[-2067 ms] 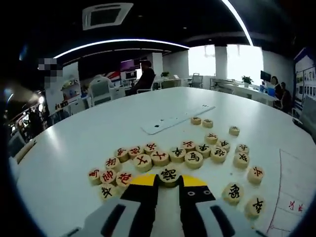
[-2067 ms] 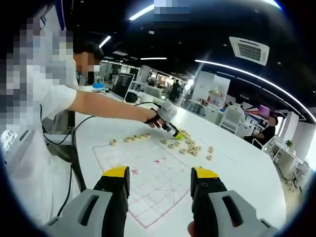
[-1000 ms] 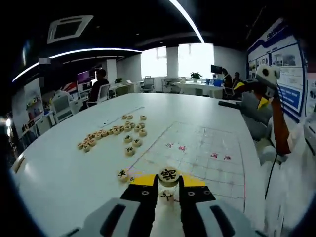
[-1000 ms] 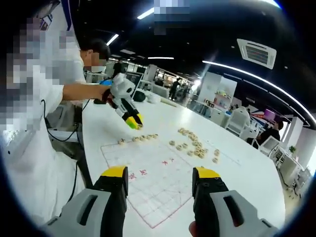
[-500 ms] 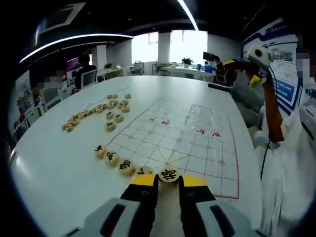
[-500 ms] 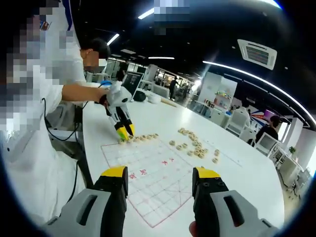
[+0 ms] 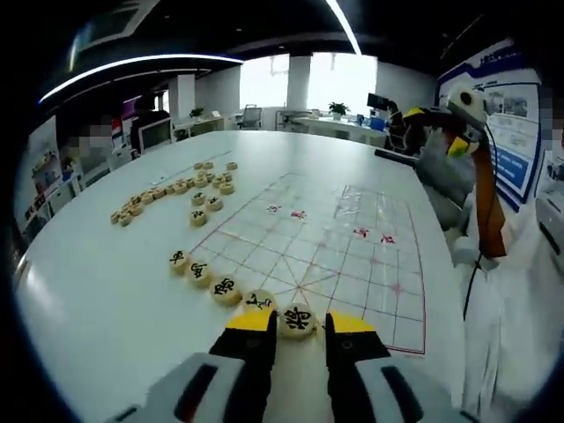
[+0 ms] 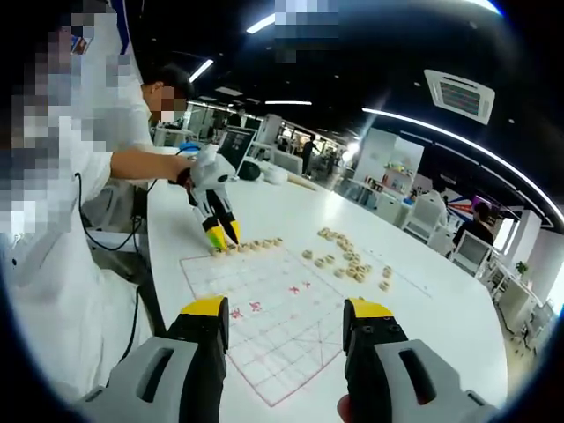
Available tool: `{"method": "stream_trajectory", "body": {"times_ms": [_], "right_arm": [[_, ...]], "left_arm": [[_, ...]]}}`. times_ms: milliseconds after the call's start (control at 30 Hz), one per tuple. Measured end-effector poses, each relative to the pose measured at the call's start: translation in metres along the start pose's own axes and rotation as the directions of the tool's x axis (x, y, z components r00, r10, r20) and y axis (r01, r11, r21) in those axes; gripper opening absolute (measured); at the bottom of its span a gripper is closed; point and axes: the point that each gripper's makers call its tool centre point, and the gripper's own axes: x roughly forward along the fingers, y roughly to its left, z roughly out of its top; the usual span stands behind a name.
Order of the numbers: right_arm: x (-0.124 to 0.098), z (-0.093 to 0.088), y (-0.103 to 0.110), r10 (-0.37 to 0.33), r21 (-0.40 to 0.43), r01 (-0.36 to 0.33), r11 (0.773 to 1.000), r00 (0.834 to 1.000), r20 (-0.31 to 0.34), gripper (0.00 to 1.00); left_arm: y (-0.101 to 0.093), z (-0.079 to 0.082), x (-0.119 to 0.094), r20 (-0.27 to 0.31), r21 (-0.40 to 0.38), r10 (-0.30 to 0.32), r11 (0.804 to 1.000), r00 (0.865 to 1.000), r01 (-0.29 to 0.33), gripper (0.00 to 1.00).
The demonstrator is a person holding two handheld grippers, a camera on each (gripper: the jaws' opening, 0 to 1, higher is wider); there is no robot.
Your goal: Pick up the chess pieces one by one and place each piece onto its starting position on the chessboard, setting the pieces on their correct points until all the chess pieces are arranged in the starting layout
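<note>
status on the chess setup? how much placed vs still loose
Early stage. Done: a short row of four pieces sits along the near edge of the board. In hand: the left gripper has a fifth piece between its jaws at the end of that row, jaws slightly apart. Left: a loose pile waits beside the board, most points bare. The right gripper is open, empty.
</note>
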Motion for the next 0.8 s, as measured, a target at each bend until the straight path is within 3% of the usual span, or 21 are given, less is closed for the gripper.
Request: {"method": "stream_trajectory", "body": {"times_ms": [300,600,800], "right_arm": [[0.000,0.000,0.001,-0.001,-0.002,0.001,1.000,1.000,0.001,0.52],[-0.001,0.000,0.000,-0.006,-0.004,0.006,1.000,1.000,0.002,0.52],[-0.001,0.000,0.001,-0.006,-0.004,0.006,1.000,1.000,0.003,0.52]], "left_arm": [[0.012,0.013,-0.008,0.046,-0.001,0.043,0.999,0.998,-0.043,0.24],[0.031,0.048,-0.015,0.174,-0.050,0.115,0.993,0.978,-0.108,0.29],[0.051,0.062,-0.008,0.181,-0.049,0.154,0.988,0.971,-0.148,0.31]]}}
